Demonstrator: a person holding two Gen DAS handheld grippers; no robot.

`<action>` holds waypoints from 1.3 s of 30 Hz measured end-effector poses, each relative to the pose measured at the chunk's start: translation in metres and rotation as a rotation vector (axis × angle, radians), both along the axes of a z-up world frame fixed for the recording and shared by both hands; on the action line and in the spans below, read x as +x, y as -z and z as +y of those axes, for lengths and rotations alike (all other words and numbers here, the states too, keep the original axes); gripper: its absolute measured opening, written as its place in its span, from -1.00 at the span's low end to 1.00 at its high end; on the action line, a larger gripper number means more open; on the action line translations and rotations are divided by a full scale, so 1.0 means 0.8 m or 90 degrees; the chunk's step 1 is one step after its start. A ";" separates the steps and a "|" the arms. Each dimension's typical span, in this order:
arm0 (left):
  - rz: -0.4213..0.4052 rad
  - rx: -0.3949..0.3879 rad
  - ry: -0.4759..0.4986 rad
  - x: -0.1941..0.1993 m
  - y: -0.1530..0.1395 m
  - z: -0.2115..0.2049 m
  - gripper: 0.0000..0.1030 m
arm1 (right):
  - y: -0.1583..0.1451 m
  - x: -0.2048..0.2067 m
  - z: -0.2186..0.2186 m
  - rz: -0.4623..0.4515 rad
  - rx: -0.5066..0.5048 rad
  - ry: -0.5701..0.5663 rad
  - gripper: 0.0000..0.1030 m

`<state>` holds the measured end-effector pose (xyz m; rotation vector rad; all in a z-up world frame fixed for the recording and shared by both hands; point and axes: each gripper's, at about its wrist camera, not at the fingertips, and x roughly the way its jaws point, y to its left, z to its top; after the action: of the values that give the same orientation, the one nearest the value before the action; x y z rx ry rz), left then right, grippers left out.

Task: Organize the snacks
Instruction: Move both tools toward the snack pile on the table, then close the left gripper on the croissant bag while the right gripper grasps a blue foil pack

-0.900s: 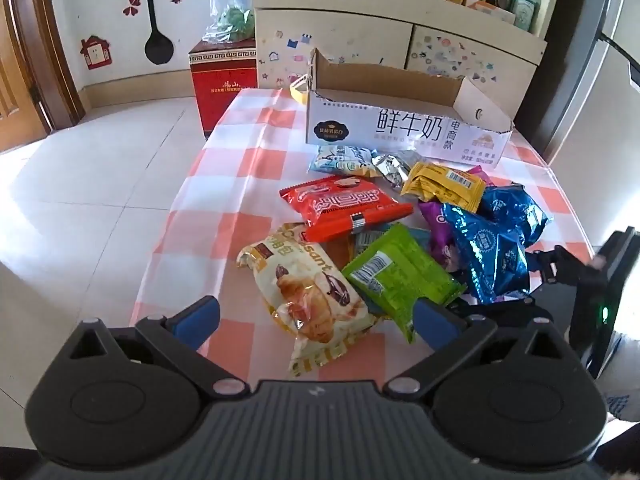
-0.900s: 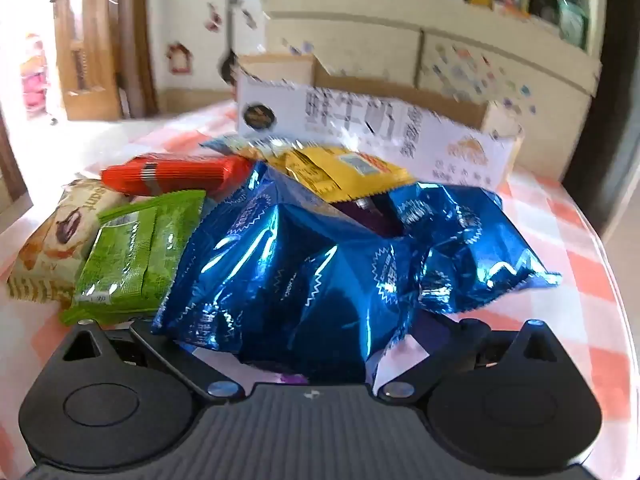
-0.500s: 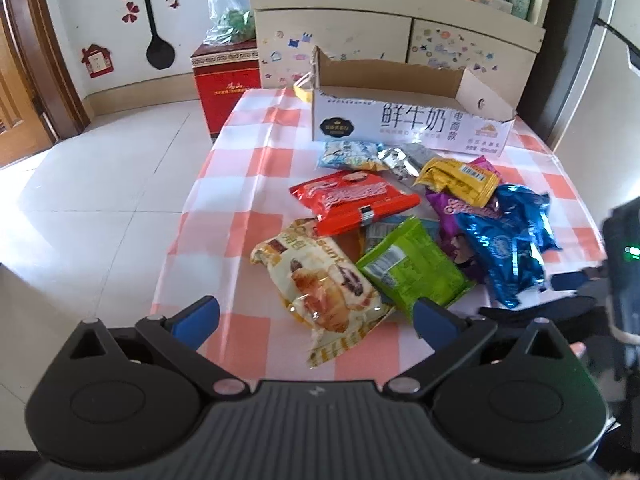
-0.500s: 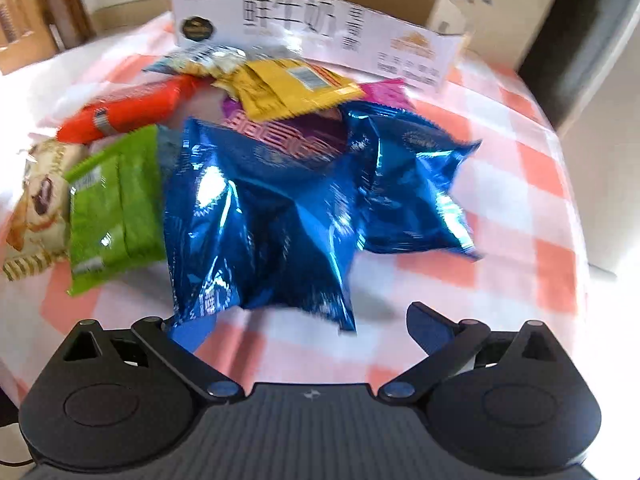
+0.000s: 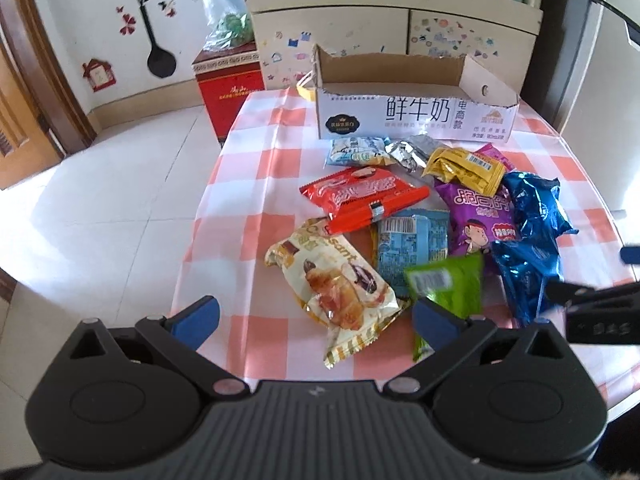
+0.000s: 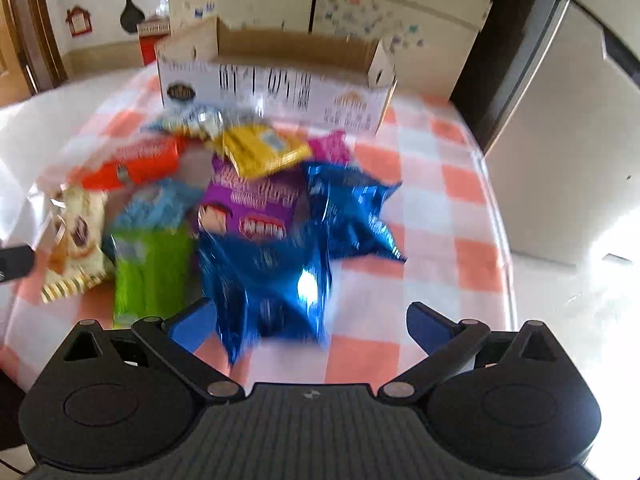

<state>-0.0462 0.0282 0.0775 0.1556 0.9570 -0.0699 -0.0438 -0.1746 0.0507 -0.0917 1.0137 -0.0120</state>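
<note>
Presently, both grippers hang over the near edge of the checked table (image 5: 248,184), pointing steeply down. The left gripper (image 5: 316,318) stands fully open and holds nothing; the croissant pack (image 5: 336,284) lies on the cloth below its gap, and the green packet (image 5: 448,284) shows just beside its right finger. Behind these lie the red pack (image 5: 360,196), the light-blue packet (image 5: 412,244), the purple packet (image 5: 478,216) and the yellow packet (image 5: 464,166). The open cardboard box (image 5: 412,116) stands at the far edge. The right gripper (image 6: 312,322) is likewise fully open and empty, above the 2 blue foil bags (image 6: 276,280), in a blurred view.
</note>
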 end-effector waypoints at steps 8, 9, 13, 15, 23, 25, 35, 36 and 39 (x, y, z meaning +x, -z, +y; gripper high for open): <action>-0.024 0.037 0.018 0.016 -0.005 -0.005 0.99 | -0.029 0.020 0.009 -0.051 -0.011 -0.034 1.00; -0.024 0.035 0.015 0.018 -0.002 -0.005 0.98 | -0.027 0.024 0.009 -0.054 -0.020 -0.026 1.00; -0.023 0.050 0.018 0.019 0.008 -0.011 0.98 | -0.014 0.015 0.011 -0.051 -0.020 -0.021 1.00; -0.024 0.047 0.029 0.019 0.011 -0.015 0.99 | -0.010 0.013 0.013 -0.054 -0.022 -0.035 1.00; -0.026 0.048 0.043 0.016 0.021 -0.026 0.99 | -0.005 0.016 0.014 -0.050 -0.023 -0.023 1.00; -0.026 0.049 0.041 0.017 0.021 -0.026 0.99 | -0.003 0.017 0.016 -0.044 -0.031 -0.025 1.00; -0.042 0.068 0.047 0.015 0.017 -0.036 0.98 | 0.000 0.018 0.026 -0.035 -0.051 -0.044 1.00; -0.046 0.072 0.048 0.014 0.017 -0.037 0.98 | 0.001 0.018 0.027 -0.033 -0.055 -0.045 1.00; -0.052 0.075 0.049 0.014 0.015 -0.038 0.98 | 0.003 0.018 0.029 -0.032 -0.065 -0.047 1.00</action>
<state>-0.0349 -0.0023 0.0654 0.3014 0.8739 -0.0775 -0.0295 -0.1514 0.0486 -0.2211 0.9584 0.0011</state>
